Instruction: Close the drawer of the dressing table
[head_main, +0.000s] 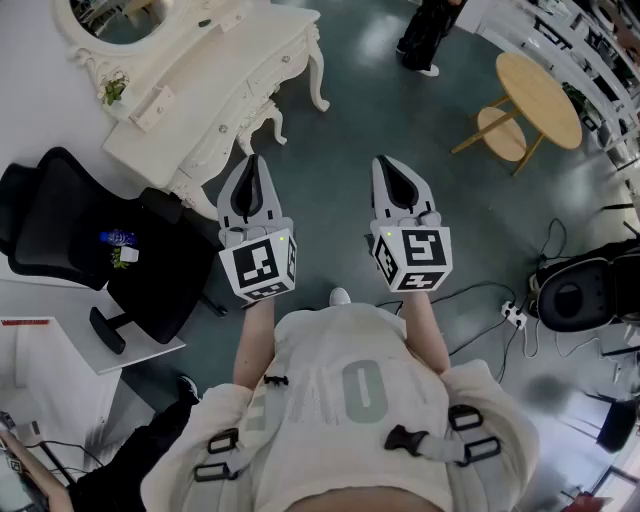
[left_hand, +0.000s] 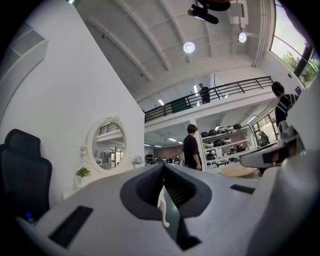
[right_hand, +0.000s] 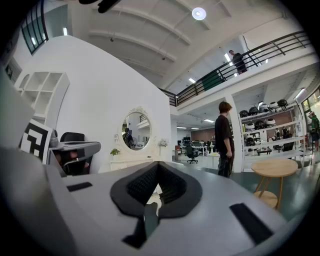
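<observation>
Black ribbed rubber pressed pad to pad on the left gripper (head_main: 250, 160): jaws together, nothing caught between. Same on the right gripper (head_main: 385, 162), jaws closed on empty air. Both held side by side above the dark green floor (head_main: 340, 120), tips pointing away from the body, marker cubes nearest the chest.

Ahead and to the left of the left jaws, apart from them: the white dressing table (head_main: 215, 85), carved and curly-legged, set against the white wall. Farther still from the right jaws. No contact from either gripper. Along its front edge, drawer fronts (head_main: 258, 92) with small knobs; cannot tell whether one stands pulled out. Above it, the oval mirror (right_hand: 135, 131), seen left of centre past the right jaws, with a small green plant (right_hand: 115, 151) beside it.

Left of the table, a black office chair (head_main: 90, 240). Beyond, on the open floor, a standing person in dark clothes (right_hand: 225, 140).
</observation>
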